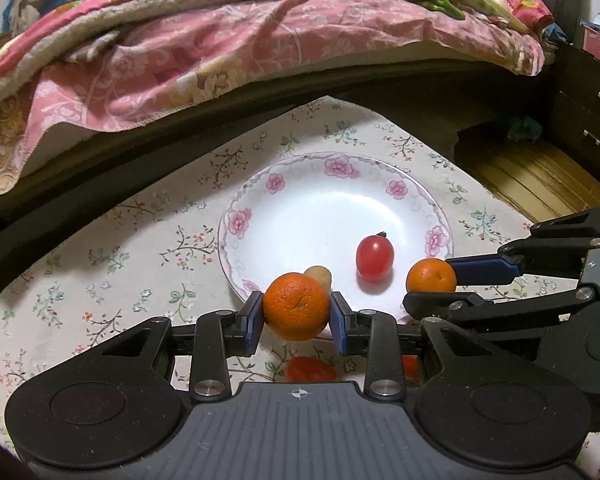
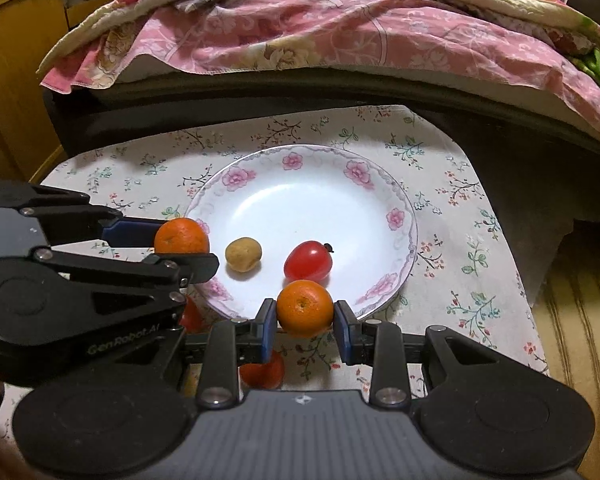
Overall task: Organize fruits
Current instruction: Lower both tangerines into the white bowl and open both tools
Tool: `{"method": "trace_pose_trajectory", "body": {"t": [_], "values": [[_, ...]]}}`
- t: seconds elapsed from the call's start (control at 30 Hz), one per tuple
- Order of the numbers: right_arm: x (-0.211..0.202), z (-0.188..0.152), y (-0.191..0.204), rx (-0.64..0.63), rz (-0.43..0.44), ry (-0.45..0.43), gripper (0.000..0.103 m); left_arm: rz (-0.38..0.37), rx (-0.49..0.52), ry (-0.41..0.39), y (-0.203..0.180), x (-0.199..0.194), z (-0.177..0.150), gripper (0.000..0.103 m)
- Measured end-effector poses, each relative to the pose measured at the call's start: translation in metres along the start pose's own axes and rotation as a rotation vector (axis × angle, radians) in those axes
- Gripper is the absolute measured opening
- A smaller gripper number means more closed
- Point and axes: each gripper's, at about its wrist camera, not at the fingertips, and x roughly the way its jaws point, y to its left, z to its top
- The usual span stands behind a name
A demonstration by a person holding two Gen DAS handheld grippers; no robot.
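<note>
In the left wrist view my left gripper (image 1: 297,316) is shut on an orange mandarin (image 1: 296,304), held just above the near rim of a white flowered plate (image 1: 236,220). My right gripper (image 2: 305,322) is shut on a second mandarin (image 2: 305,306) over the plate's (image 2: 404,216) near edge. Each gripper also shows in the other's view: the right gripper (image 1: 432,282) with its mandarin (image 1: 431,274), the left gripper (image 2: 185,247) with its mandarin (image 2: 181,236). A red grape tomato (image 2: 308,261) and a small tan fruit (image 2: 243,254) lie on the plate.
The plate stands on a floral tablecloth (image 1: 100,264). Red fruits (image 2: 262,372) lie on the cloth beneath the grippers, partly hidden. A bed with a pink floral quilt (image 1: 220,48) runs along the far side. Wooden floor (image 1: 540,184) drops off right of the table.
</note>
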Motion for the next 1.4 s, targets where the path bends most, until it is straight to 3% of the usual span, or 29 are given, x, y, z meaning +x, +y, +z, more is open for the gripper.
{"method": "trace_pose_trajectory", "body": {"t": [0.4,1.07,1.13,1.4], "values": [[0.024,0.007,-0.002,-0.009,-0.017,-0.003,0.034,0.028,0.013,-0.016,0.004,0.022,0.003,0.041],[0.050,0.020,-0.016,0.043,-0.056,-0.025,0.036,-0.029,-0.019,-0.057,0.014,0.042,0.020,0.043],[0.051,0.020,-0.015,0.033,-0.060,-0.028,0.036,-0.048,-0.030,-0.053,0.014,0.046,0.024,0.050],[0.054,0.022,-0.014,0.026,-0.065,-0.036,0.037,-0.045,-0.035,-0.052,0.015,0.049,0.025,0.054]]}}
